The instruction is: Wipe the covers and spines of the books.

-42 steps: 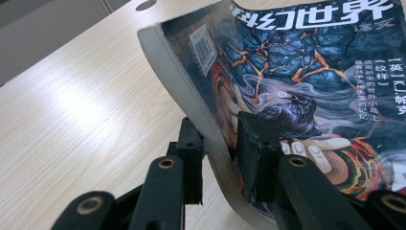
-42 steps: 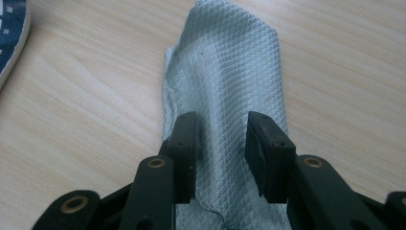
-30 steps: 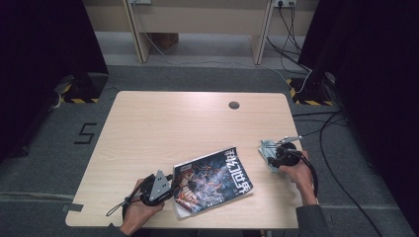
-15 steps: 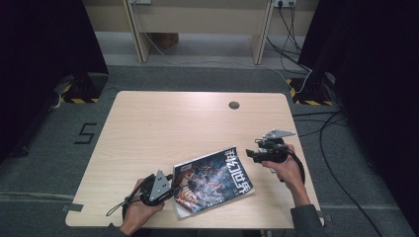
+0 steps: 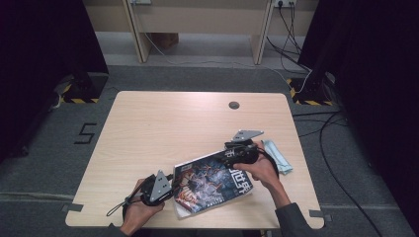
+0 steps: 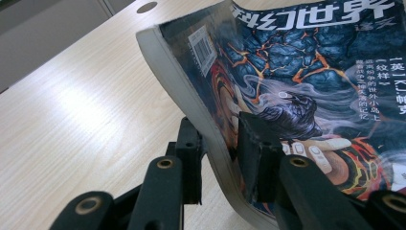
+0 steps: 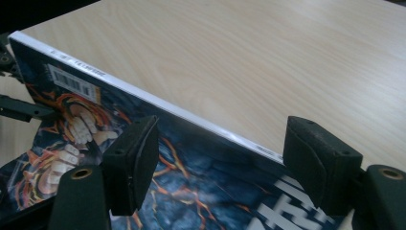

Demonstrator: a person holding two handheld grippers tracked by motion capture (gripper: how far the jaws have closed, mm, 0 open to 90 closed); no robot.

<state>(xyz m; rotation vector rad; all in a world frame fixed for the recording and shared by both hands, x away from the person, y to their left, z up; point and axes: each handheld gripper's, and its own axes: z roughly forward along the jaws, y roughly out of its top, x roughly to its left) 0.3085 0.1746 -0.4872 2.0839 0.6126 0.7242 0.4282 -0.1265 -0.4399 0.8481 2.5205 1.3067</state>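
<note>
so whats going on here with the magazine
A person at a wooden table is working with a tool in each hand. The left tool is shut on the corner of a magazine, lifting and bending that edge. The right tool, its jaws just opened wide with nothing gripped, hovers over the magazine's far spine edge. A folded pale blue face mask lies beside the right hand.

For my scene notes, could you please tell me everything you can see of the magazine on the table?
The magazine is a thick, glossy paperback with a dark blue and orange illustrated cover, large white characters, a barcode and a white spine. It lies closed near the table's front edge. The left gripper clamps one edge, bending that edge upward. The right gripper, jaws just opened wide, hovers over the spine edge.
</note>
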